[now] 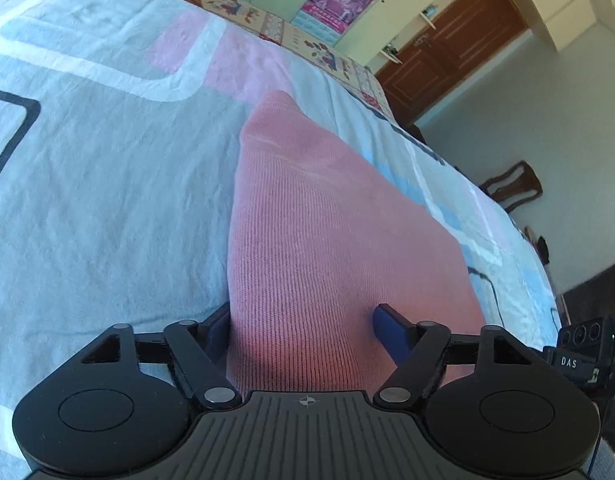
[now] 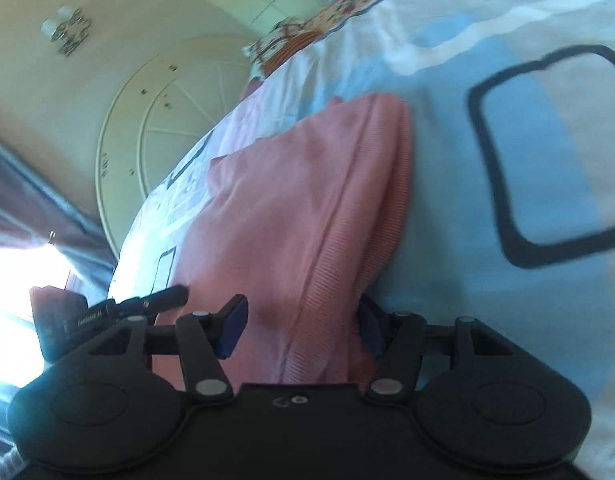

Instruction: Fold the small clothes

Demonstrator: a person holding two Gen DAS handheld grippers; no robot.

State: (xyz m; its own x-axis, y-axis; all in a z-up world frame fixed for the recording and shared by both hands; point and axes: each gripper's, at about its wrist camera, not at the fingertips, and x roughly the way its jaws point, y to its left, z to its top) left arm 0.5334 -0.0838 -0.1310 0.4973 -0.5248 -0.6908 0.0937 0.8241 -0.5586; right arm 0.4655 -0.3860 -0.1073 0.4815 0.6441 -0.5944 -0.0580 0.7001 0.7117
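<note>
A wide bedsheet (image 1: 87,200) of pale blue cotton, printed with pink and white blocks and dark rounded outlines, covers the bed, and on it lies the pink ribbed knit garment (image 1: 307,220), stretched flat in the left wrist view and bunched into folds in the right. The left gripper (image 1: 303,328) has its blue-padded jaws spread wide, the cloth running between them, one pad at its edge. The right gripper (image 2: 299,326) likewise stands parted around the garment's near end, not pinching it.
</note>
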